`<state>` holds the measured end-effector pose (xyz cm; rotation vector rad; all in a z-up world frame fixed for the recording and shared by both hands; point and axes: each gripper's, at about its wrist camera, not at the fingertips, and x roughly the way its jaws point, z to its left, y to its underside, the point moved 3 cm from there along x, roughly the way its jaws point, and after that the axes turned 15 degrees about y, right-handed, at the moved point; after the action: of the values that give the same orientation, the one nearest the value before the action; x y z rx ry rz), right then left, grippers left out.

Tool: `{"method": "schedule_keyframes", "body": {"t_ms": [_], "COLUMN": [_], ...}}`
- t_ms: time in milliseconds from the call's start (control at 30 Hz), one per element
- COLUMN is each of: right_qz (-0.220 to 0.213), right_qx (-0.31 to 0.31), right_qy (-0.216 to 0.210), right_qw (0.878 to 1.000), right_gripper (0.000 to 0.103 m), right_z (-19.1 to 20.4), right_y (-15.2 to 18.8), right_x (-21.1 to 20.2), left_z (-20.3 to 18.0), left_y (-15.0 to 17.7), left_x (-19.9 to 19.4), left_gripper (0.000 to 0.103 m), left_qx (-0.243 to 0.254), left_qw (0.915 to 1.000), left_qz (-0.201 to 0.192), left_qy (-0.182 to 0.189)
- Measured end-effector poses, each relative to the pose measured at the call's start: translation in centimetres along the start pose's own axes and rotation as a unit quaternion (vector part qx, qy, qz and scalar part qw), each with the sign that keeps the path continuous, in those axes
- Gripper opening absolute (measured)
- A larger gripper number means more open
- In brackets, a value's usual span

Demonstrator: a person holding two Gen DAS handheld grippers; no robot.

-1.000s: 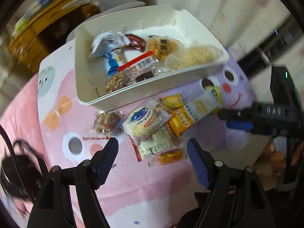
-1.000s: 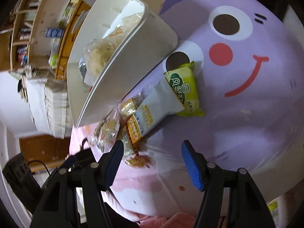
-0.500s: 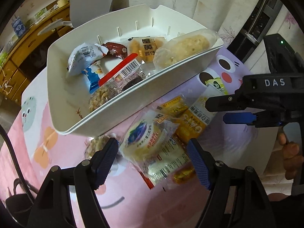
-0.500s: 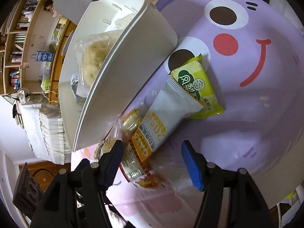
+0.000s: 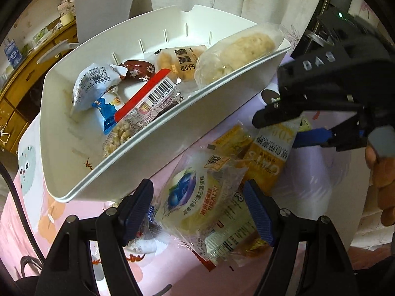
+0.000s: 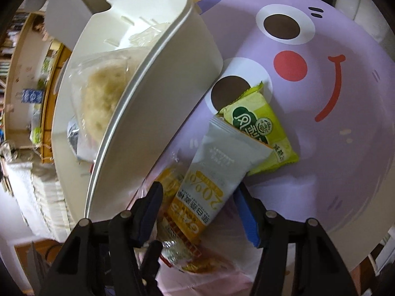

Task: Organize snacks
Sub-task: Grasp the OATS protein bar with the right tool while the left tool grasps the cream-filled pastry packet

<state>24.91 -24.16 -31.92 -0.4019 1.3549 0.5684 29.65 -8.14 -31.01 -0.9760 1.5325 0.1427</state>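
A white bin (image 5: 138,145) holds several wrapped snacks; it also shows in the right wrist view (image 6: 158,79). More snacks lie in a pile in front of it. My left gripper (image 5: 198,212) is open, its jaws on either side of a blueberry pastry pack (image 5: 195,197). My right gripper (image 6: 197,212) is open around the orange end of a white and orange oat bar (image 6: 209,180), which also shows in the left wrist view (image 5: 269,155). A yellow-green packet (image 6: 261,133) lies under the bar's far end.
The snacks lie on a pink and purple cartoon mat (image 6: 333,113). A brown nut packet (image 5: 145,234) sits under my left finger. A wooden shelf (image 5: 22,74) stands at the far left. The table edge runs at the right.
Both grippers have moved forward and down toward the snack pile. The left now straddles the blueberry pack, the right now straddles the oat bar. Both stay open.
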Motion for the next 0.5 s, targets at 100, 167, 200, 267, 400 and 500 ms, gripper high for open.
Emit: {"method": "schedule_keyframes", "body": {"t_ms": [100,167,200,267,400,500], "right_qz": [-0.002,-0.002,-0.001,0.002,0.007,0.007], "right_qx": [0.010,0.013,0.014,0.011,0.013,0.010], "right_qy": [0.016,0.029,0.037,0.061,0.087,0.097], "right_qw": [1.000,0.999,0.999,0.998,0.996,0.995], "right_gripper": [0.059,0.059,0.059,0.054,0.049,0.041], "right_z": [0.6,1.1,1.4,1.9,2.7,2.9], "right_y": [-0.5,-0.8,-0.9,-1.1,-1.6,-1.7], "right_x": [0.2,0.3,0.4,0.7,1.3,1.5], "left_z": [0.3,0.3,0.3,0.3,-0.1,-0.5], "left_y": [0.0,-0.1,0.0,-0.1,0.0,0.1], "left_x": [0.5,0.8,0.7,0.8,0.8,0.8], "left_gripper": [0.074,0.074,0.074,0.074,0.064,0.062], "left_qx": [0.000,0.003,0.004,0.006,0.006,0.013], "left_qw": [1.0000,1.0000,1.0000,1.0000,0.9998,0.9998], "left_qz": [0.000,-0.001,-0.001,-0.003,-0.004,-0.007], "left_qy": [0.002,0.005,0.006,0.007,0.019,0.013]}}
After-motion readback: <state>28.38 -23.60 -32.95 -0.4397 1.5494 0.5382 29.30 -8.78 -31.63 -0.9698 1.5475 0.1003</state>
